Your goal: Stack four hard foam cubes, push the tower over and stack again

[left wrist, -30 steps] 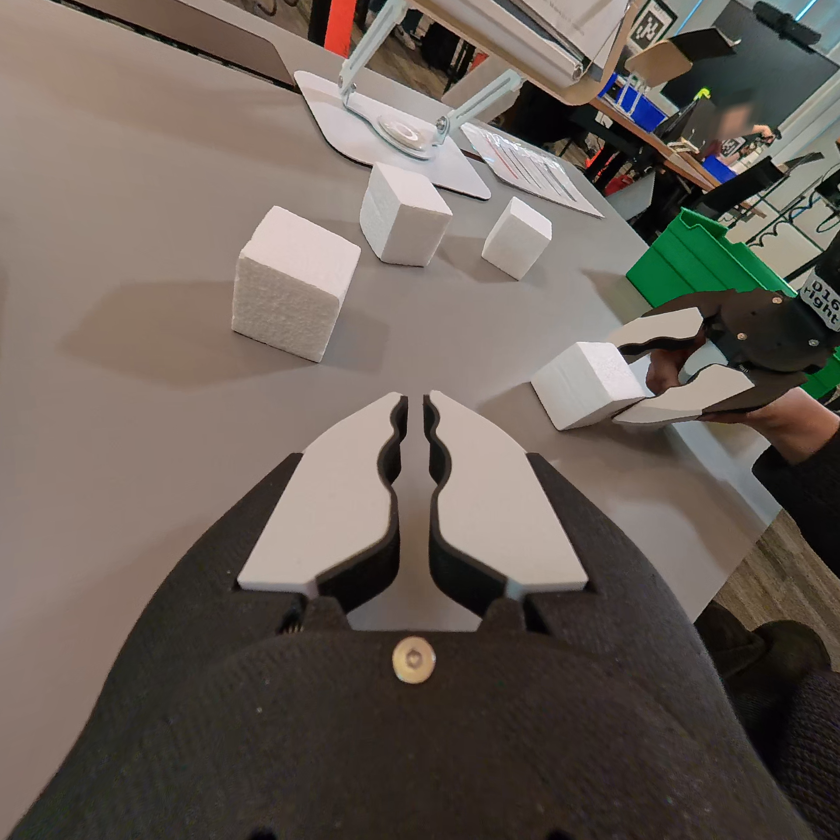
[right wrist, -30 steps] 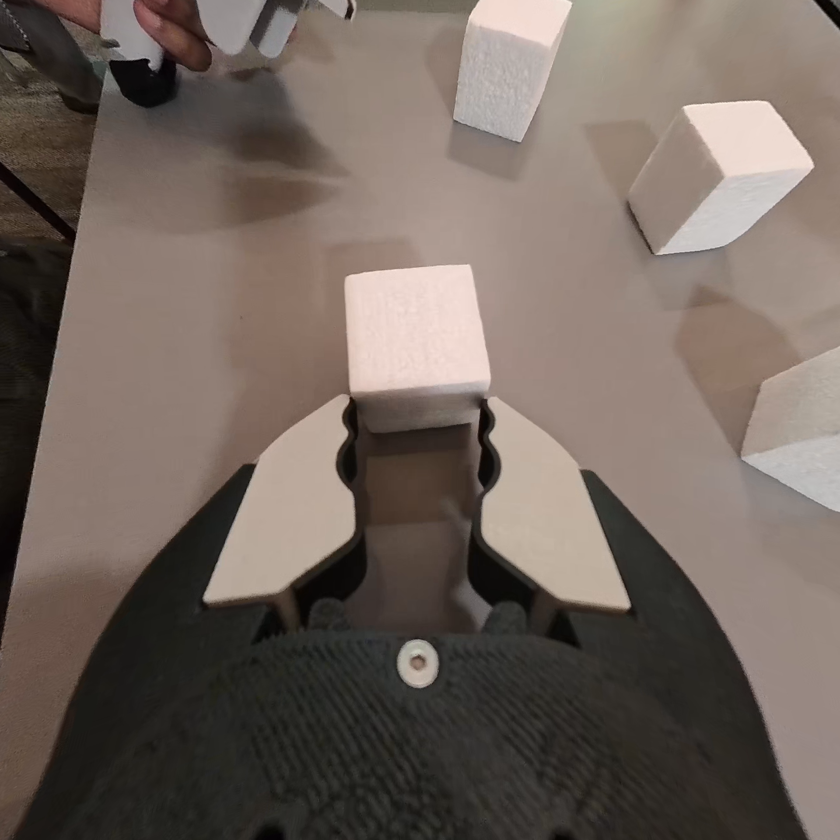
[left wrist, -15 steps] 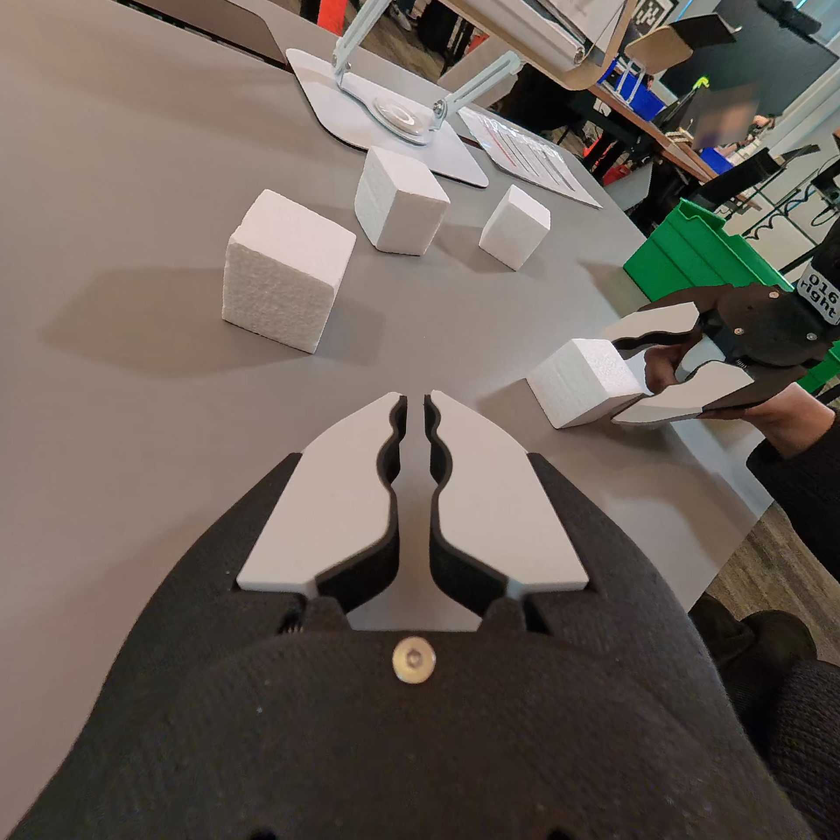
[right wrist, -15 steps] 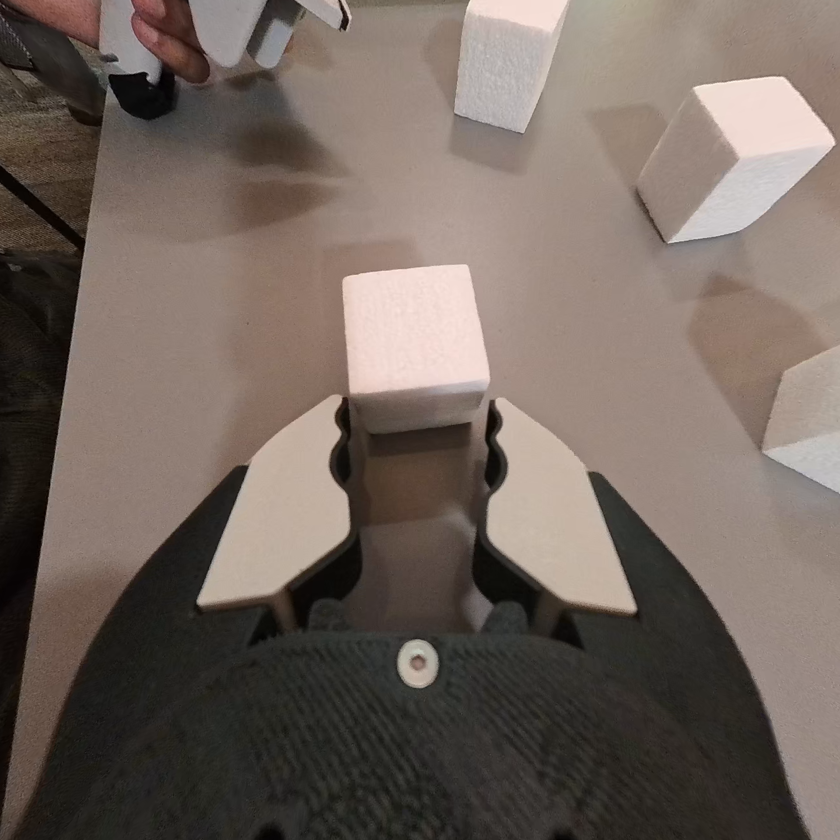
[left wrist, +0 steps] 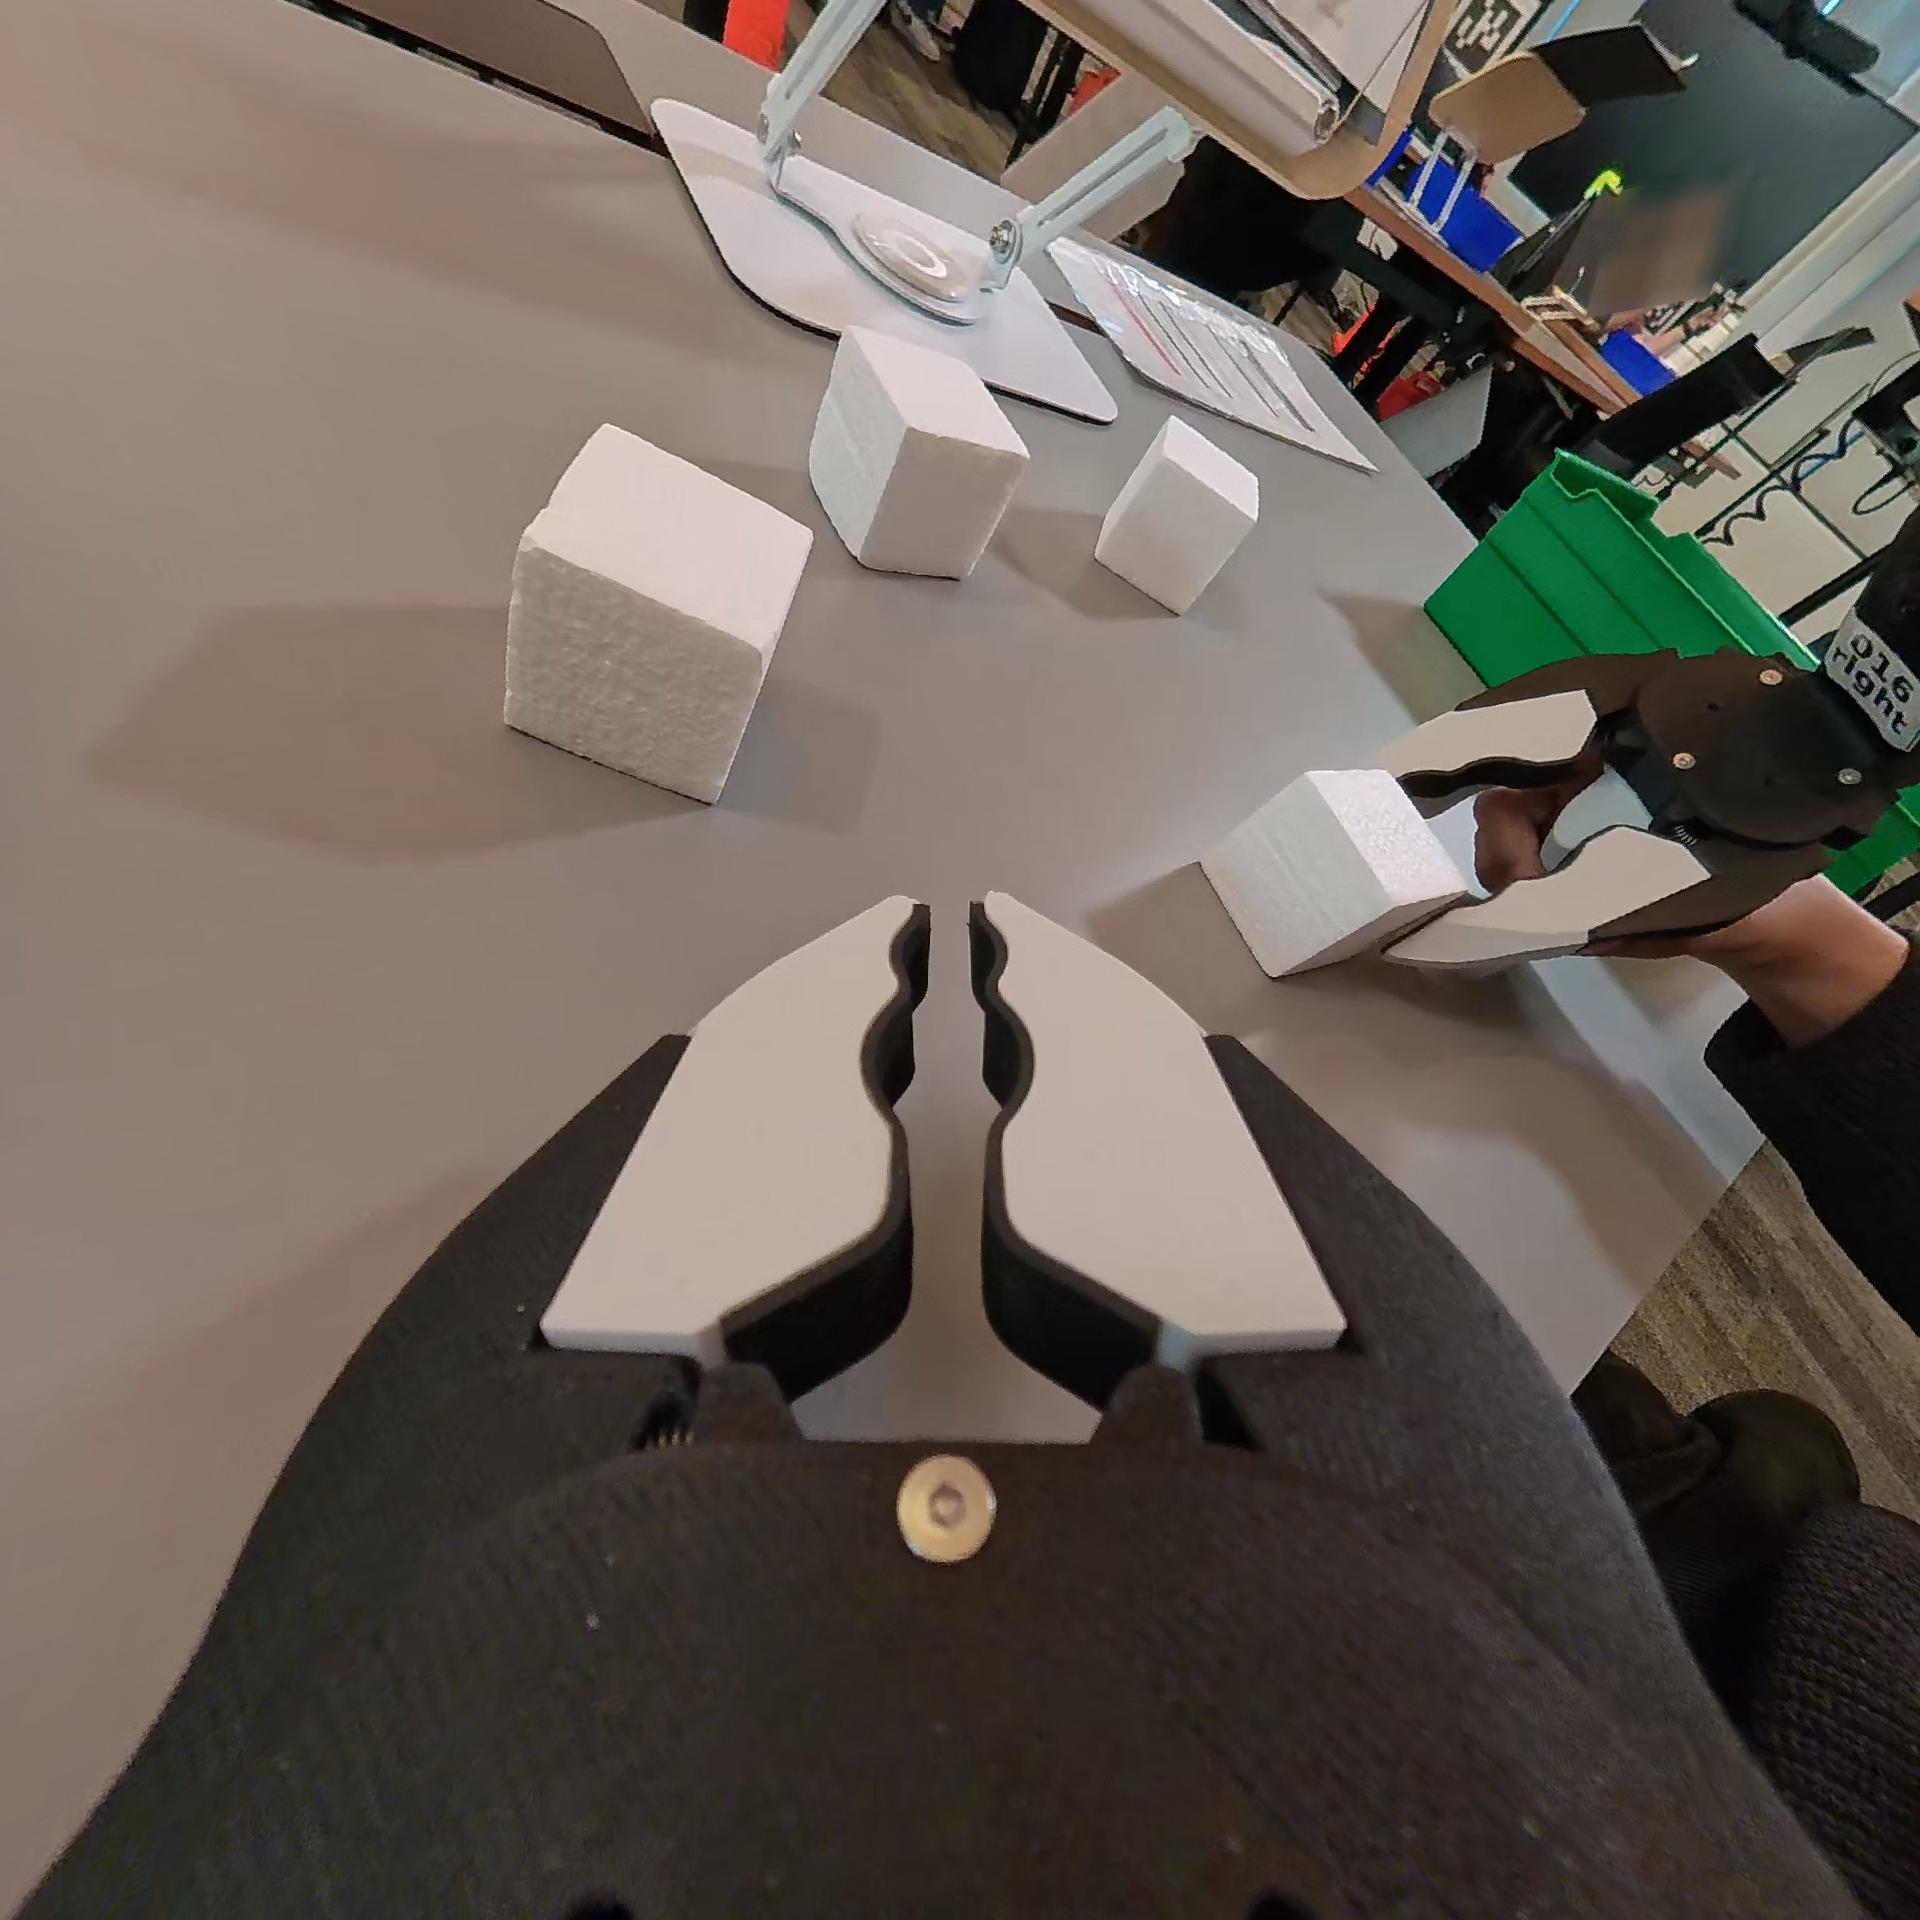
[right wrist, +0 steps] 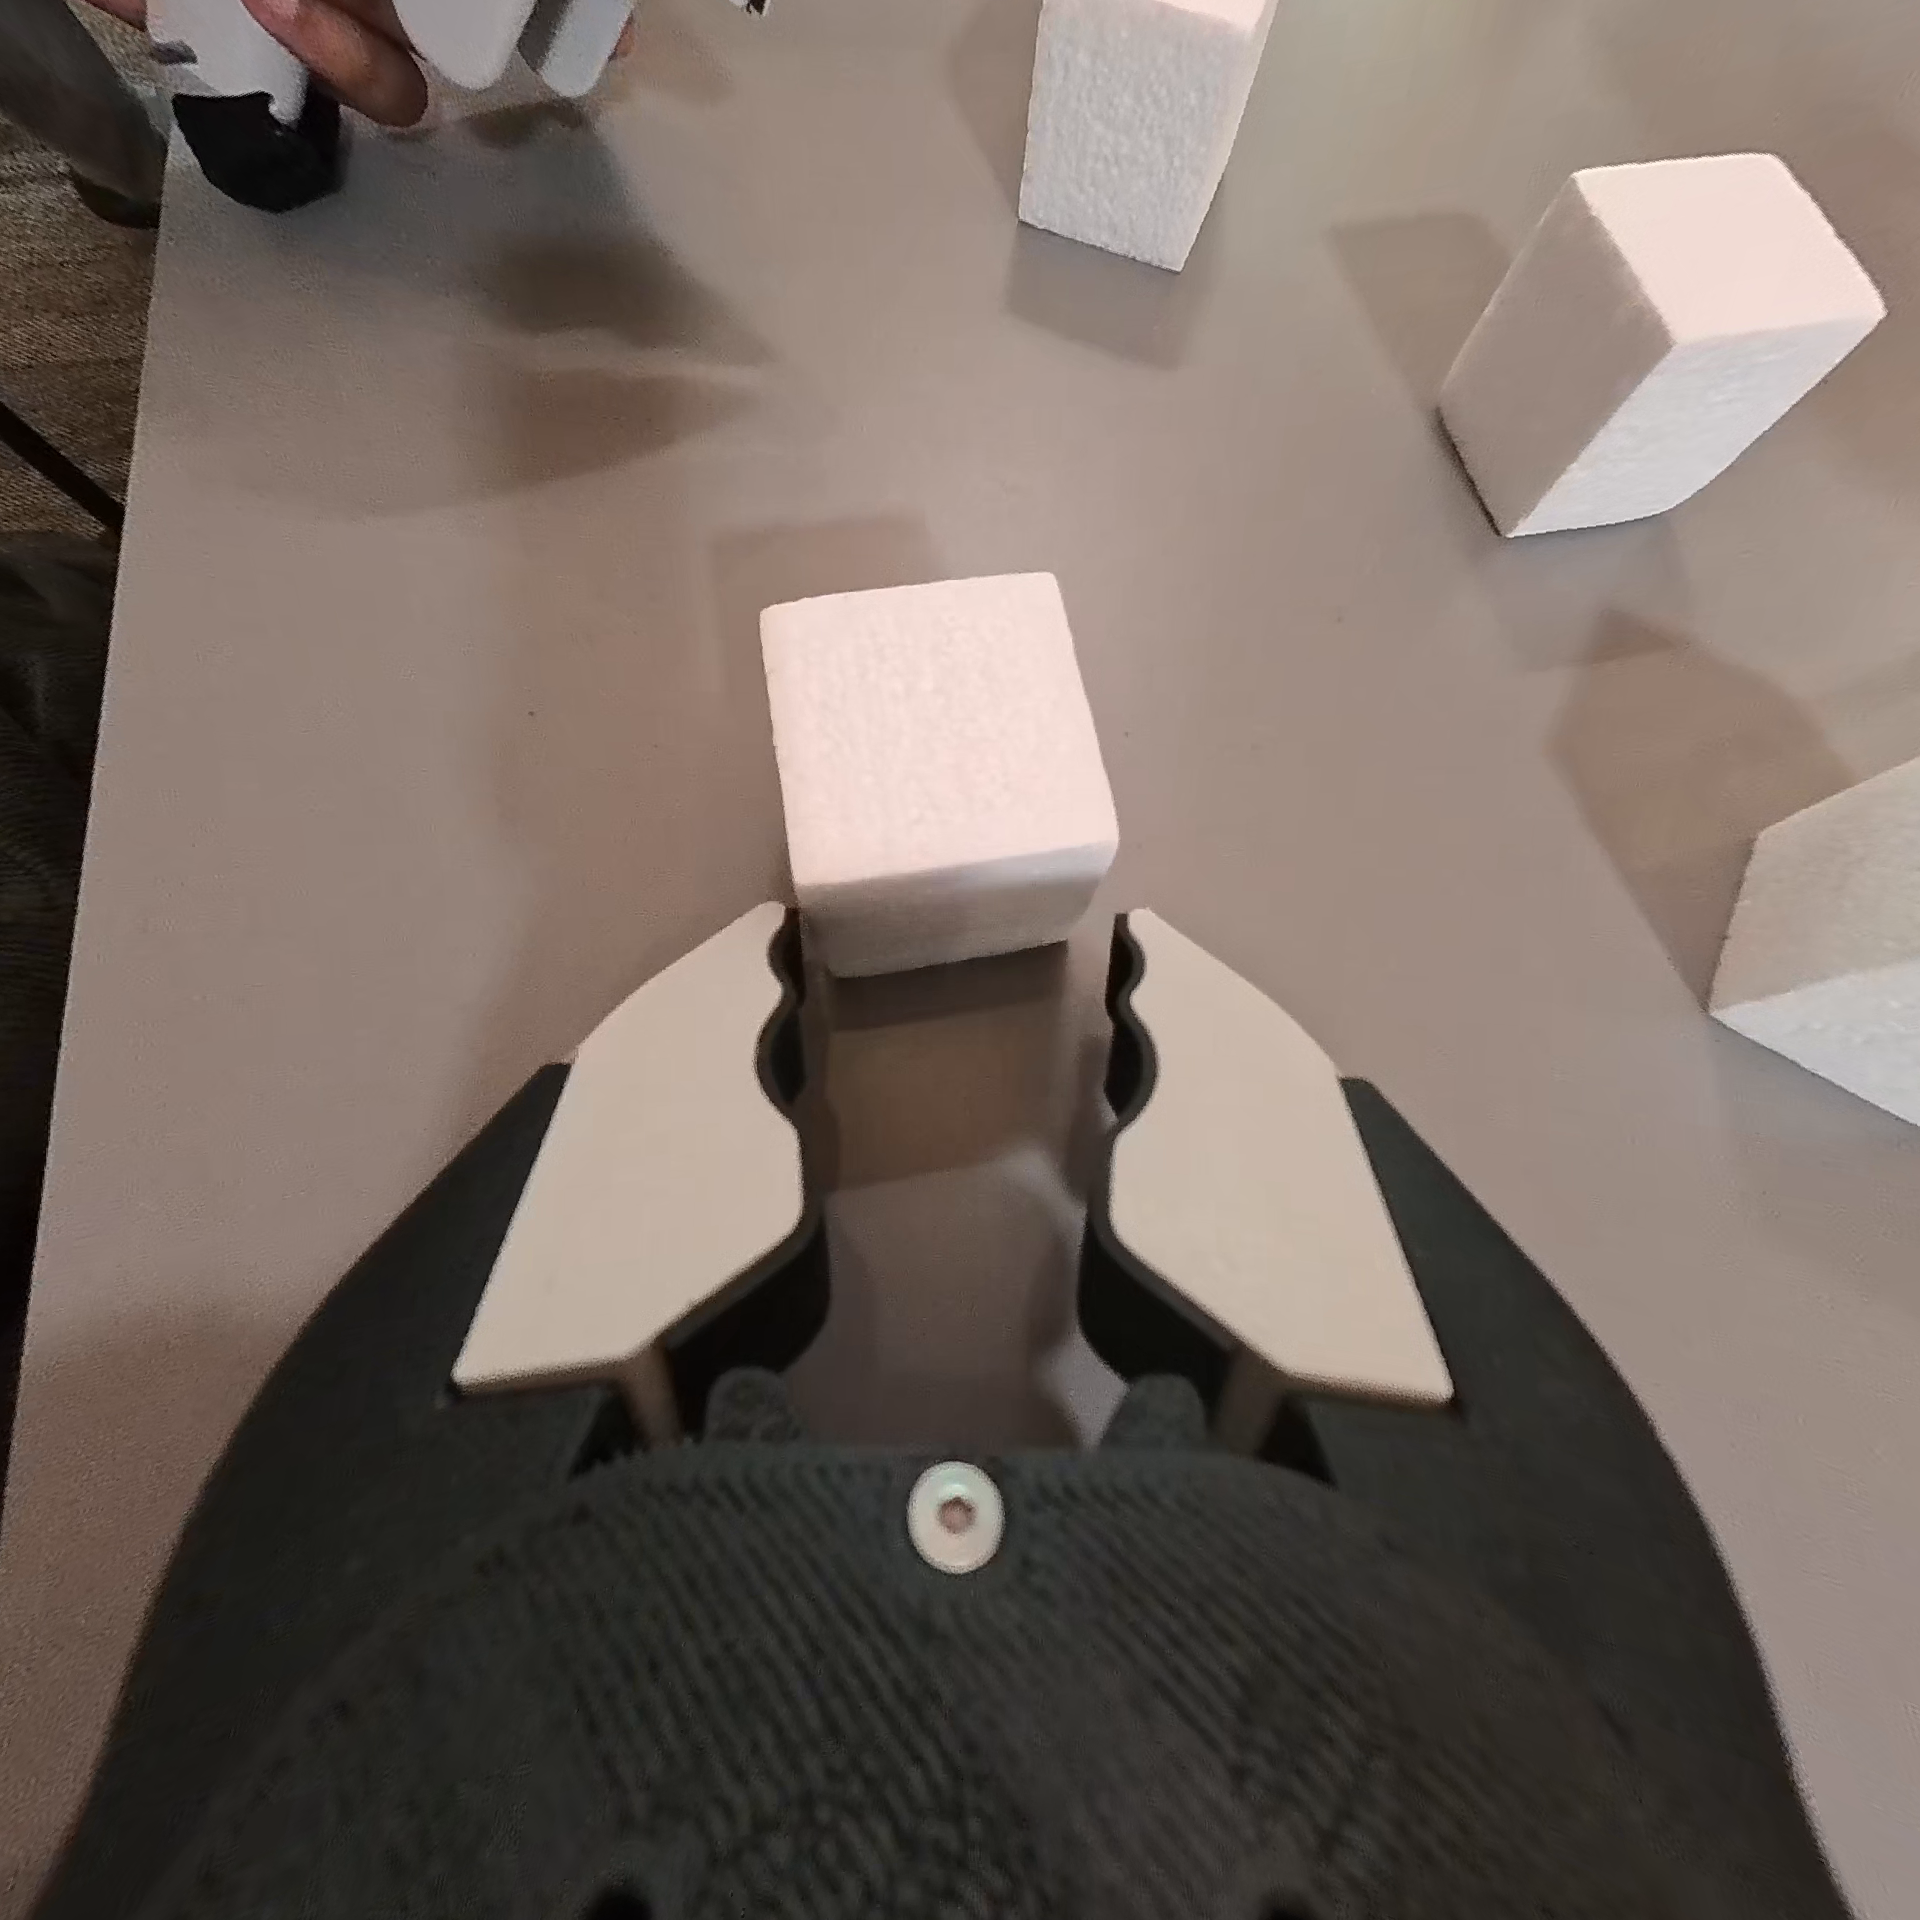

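A small white foam cube rests on the grey table. My right gripper is open, its fingertips either side of the cube's near end; the left fingertip is close against it and a small gap shows at the right one. The left wrist view shows the same cube between the right gripper's fingers. My left gripper is shut and empty, held above bare table to the left of that cube. It shows only partly in a hand at the top left of the right wrist view.
Three more foam cubes stand farther back. Behind them are a white monitor-stand base and a laminated sheet. A green bin sits beyond the table's right edge. A person's sleeve is at the right. Left tips to right tips: about 20 cm.
My right gripper's fingers have spread a little wider around the cube, which stays on the table. My left gripper has shifted slightly and stays shut.
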